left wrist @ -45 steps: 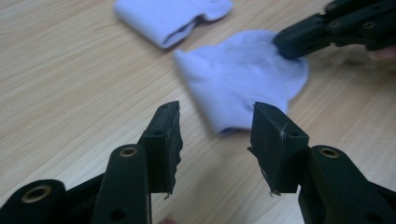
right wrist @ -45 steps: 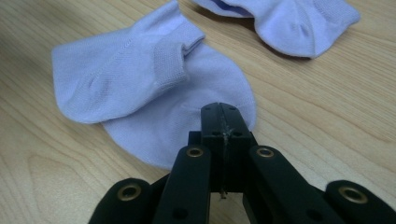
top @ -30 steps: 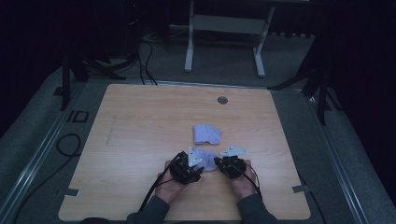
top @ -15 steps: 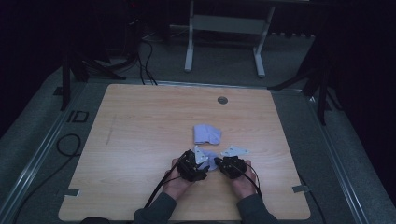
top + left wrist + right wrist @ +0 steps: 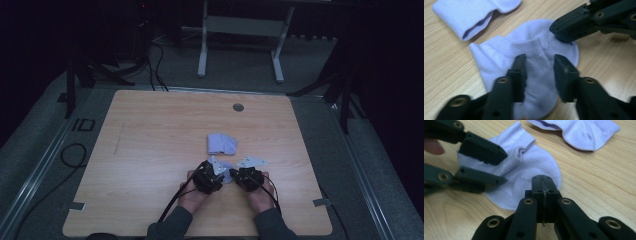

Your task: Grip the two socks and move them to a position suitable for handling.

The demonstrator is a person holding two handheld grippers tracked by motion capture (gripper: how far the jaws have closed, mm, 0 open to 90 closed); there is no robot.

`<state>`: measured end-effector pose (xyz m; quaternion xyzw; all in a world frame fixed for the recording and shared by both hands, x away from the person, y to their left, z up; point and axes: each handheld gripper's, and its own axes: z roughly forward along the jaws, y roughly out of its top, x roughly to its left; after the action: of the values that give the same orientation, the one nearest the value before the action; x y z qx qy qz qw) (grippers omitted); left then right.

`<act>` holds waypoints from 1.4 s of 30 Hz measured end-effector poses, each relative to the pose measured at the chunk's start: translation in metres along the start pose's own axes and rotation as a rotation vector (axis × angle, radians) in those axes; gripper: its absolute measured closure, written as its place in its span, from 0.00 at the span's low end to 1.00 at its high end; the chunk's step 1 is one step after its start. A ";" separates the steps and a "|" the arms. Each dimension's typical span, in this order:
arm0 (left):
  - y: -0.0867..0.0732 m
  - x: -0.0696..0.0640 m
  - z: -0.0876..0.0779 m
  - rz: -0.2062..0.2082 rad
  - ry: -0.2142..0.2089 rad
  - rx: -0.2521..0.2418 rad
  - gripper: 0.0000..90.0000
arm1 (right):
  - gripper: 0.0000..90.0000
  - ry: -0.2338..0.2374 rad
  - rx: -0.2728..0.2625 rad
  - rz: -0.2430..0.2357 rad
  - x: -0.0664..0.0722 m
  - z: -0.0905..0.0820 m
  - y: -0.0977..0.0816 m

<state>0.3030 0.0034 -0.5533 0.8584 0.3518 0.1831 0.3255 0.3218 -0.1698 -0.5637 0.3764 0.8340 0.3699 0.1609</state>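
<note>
We find the near sock (image 5: 534, 75) lying flat on the table (image 5: 150, 130) at about six o'clock of the board, between both tools. The left gripper (image 5: 539, 72) stands over its ribbed cuff with the jaws part open and astride the fabric; they have just been closing, and cloth lies between them, yet a clear gap remains and we see no pinch. The right gripper (image 5: 543, 185) has its jaws pressed together, tips resting at the sock's edge toward its own five o'clock side; whether any cloth is caught there we cannot tell.

Against the high view of a second ago, the left hand has drawn in slightly toward the right one, so that the two tools now sit close together over the sock. We judge this to be the start of a grasp on the cuff, the right tool acting as an anchor.

A second sock (image 5: 221, 143), already folded, lies at twelve o'clock of the first, just apart. The fold of the near sock is not yet begun
</note>
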 end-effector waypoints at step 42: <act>-0.052 0.077 -0.051 -0.270 0.048 -0.017 0.99 | 0.99 0.072 -0.001 0.059 -0.010 -0.005 -0.005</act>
<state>0.3031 0.1092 -0.5453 0.7957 0.4703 0.1611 0.3461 0.3227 -0.1822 -0.5643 0.3872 0.8277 0.3881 0.1200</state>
